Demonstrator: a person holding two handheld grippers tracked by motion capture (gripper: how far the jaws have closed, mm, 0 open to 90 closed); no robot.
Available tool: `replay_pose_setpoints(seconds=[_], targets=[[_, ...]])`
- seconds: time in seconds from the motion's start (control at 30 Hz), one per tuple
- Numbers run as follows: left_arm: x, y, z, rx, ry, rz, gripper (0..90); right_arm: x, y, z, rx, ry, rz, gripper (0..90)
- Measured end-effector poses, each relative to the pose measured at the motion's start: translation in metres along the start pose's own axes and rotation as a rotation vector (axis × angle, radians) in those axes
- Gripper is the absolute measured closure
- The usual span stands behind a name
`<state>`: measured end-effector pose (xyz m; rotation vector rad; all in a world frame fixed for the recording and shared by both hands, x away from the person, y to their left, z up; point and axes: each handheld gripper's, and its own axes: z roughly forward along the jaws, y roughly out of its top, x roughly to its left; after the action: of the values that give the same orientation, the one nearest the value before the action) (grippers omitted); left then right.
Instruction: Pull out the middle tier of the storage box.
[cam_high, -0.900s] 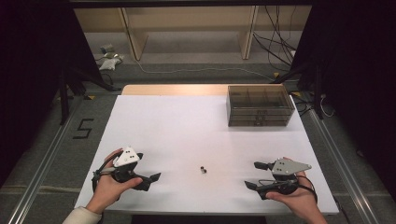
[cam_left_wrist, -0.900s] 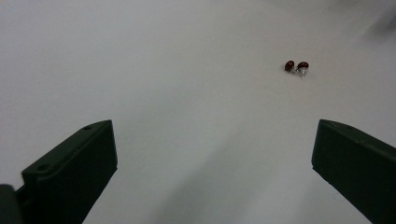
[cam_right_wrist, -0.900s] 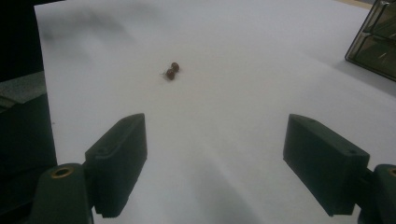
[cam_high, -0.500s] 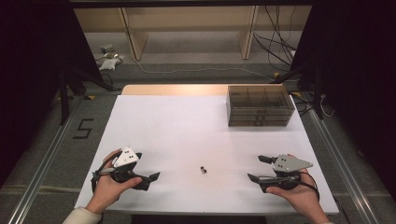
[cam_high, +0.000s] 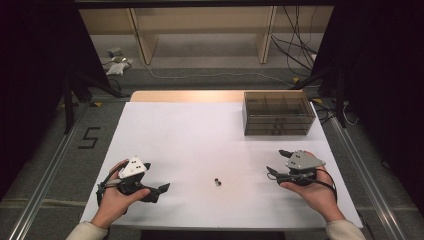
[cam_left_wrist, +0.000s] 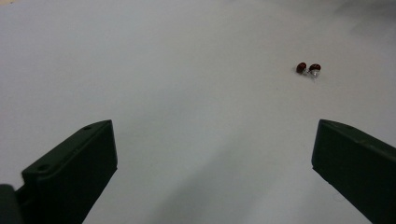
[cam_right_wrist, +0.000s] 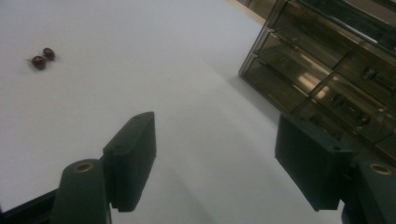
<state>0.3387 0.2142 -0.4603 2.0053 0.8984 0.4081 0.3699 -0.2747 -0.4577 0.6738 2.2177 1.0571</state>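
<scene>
Between the left gripper (cam_high: 159, 189) and right gripper (cam_high: 276, 163), both with jaws apart and empty, lies a pair of tiny dark-red earrings (cam_high: 217, 181) on the white table (cam_high: 200, 135); their detail is too small to make out.

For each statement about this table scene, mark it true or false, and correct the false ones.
1. Two small dark red beads lie on the white table between the two grippers. True.
2. The left gripper is shut on the beads. False: its jaws are open and empty, and the beads lie apart from it.
3. The drawer box stands at the table's far right. True.
4. The right gripper holds a drawer open. False: its jaws are open on nothing, and it is short of the box.
</scene>
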Motion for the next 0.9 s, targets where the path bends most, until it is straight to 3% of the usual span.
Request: replay_pose_setpoints(seconds=[0.13, 0.33, 0.4, 0.57, 0.67, 0.8, 0.9], targets=[[-0.001, 0.000, -0.001, -0.010, 0.012, 0.014, 0.0, -0.005, 0.001, 0.004, 0.007, -0.019, -0.008, 32.1], [0.001, 0.000, -0.001, -0.008, 0.008, 0.009, 0.0, -0.019, -0.003, 0.013, 0.054, -0.090, -0.025, 36.4], [0.002, 0.000, -0.001, -0.013, 0.007, 0.002, 0.0, -0.027, -0.005, 0.019, 0.081, -0.137, -0.043, 39.1], [0.003, -0.001, -0.001, -0.012, 0.011, -0.002, 0.0, -0.036, -0.004, 0.028, 0.098, -0.186, -0.077, 41.6], [0.004, -0.001, -0.001, -0.015, 0.013, -0.004, 0.0, -0.044, -0.003, 0.040, 0.119, -0.243, -0.131, 44.9], [0.004, -0.001, -0.002, -0.016, 0.015, -0.004, 0.0, -0.051, -0.003, 0.051, 0.143, -0.284, -0.157, 47.8], [0.005, -0.002, -0.001, -0.011, 0.015, -0.004, 0.0, -0.056, -0.002, 0.059, 0.141, -0.298, -0.149, 51.1]])
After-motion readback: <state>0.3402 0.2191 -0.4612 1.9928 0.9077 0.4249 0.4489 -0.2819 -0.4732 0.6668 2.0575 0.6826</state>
